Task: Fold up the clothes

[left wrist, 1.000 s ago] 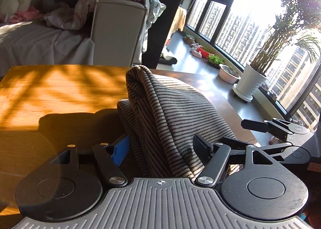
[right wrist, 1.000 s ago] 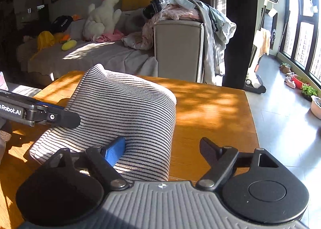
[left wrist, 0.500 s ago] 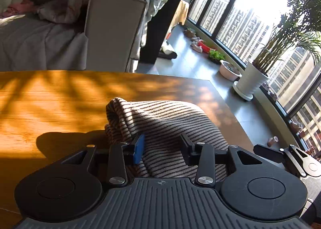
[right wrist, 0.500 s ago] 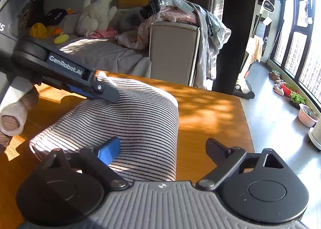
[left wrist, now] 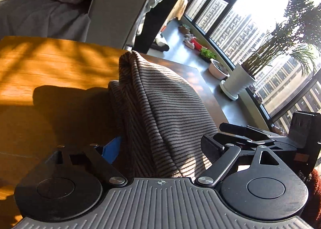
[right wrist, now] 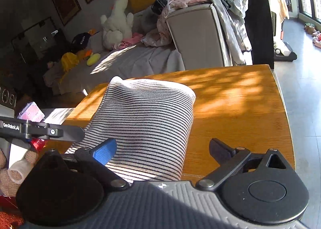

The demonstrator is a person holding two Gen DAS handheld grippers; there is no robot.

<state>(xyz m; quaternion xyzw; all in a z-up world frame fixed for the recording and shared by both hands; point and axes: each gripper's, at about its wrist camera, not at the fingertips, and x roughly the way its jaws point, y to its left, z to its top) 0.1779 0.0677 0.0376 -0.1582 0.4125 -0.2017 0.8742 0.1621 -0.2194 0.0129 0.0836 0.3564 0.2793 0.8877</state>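
Striped garment is lying folded on the wooden table, near its window-side edge. Fabric is pale with thin dark stripes; knit texture is showing. In the left wrist view one fold is standing up in a rounded peak at the far end, with layers stacking below it on the left side and casting a shadow across the wood. In the right wrist view the top layer is lying smooth, its far corner rounded.

Left gripper: fingers are standing wide apart, garment bulging between them; whether they are pinching it, cannot tell.

Right gripper: fingers are spread wide, blue pad sitting over the cloth, gripping nothing visible.
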